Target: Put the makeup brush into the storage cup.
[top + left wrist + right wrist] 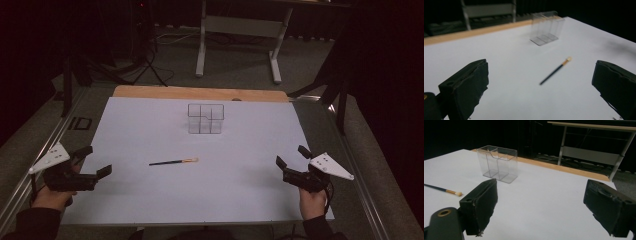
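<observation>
Left hand-held gripper [98, 160] spread (empty); brush [173, 161] lies well apart, rightward.

No readable text, label or number anywhere.

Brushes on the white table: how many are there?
1. The brush lies flat near the table's middle, in front of the clear organizer and apart from it, bristle end pointing right in the high view.

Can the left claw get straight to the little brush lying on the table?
Probably yes. The left claw stands open, and bare white table lies between it and the brush; the clear holder sits farther back.
</observation>
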Available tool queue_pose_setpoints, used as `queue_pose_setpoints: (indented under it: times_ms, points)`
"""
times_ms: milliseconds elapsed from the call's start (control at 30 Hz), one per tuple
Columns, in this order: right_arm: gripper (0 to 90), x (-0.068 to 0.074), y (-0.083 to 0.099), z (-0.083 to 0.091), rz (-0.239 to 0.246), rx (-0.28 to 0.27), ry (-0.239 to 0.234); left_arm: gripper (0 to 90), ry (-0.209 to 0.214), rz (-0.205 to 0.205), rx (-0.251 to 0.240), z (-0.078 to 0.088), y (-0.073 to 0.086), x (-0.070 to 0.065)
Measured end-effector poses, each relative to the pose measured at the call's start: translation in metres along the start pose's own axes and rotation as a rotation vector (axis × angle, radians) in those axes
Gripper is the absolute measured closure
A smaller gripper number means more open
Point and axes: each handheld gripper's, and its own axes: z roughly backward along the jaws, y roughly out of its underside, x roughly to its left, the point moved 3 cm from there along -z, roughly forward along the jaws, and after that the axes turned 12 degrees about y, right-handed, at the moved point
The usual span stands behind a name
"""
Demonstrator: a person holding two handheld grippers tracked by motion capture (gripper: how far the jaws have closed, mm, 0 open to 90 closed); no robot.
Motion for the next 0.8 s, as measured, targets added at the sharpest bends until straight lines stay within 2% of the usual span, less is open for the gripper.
queue_pose_setpoints:
  times_ms: [100, 200, 333, 367, 467, 633, 800]
  points:
    - [12.0, 0.0, 0.0, 0.0, 0.001, -0.003, 0.0, 1.1, 0.034, 0.03, 0.045, -0.01, -0.008, -0.001]
    - [12.0, 0.0, 0.0, 0.0, -0.004, 0.002, -0.001, 1.1, 0.062, 0.031, 0.104, -0.021, -0.015, -0.001]
    - [12.0, 0.0, 0.0, 0.0, 0.0, 0.0, -0.002, 1.1, 0.088, 0.021, 0.139, -0.03, -0.021, -0.003]
    - [12.0, 0.0, 0.0, 0.0, 0.0, -0.001, -0.003, 1.1, 0.113, 0.002, 0.173, -0.038, -0.025, -0.004]
    - [12.0, 0.001, 0.0, -0.001, -0.004, 0.001, -0.006, 1.0, 0.142, -0.009, 0.201, -0.047, -0.03, -0.005]
    - [12.0, 0.0, 0.0, -0.001, -0.004, 0.002, -0.008, 1.0, 0.183, -0.069, 0.255, -0.062, -0.036, -0.011]
    - [12.0, 0.0, 0.0, -0.001, -0.004, 0.004, -0.011, 1.0, 0.215, -0.1, 0.318, -0.077, -0.039, -0.015]
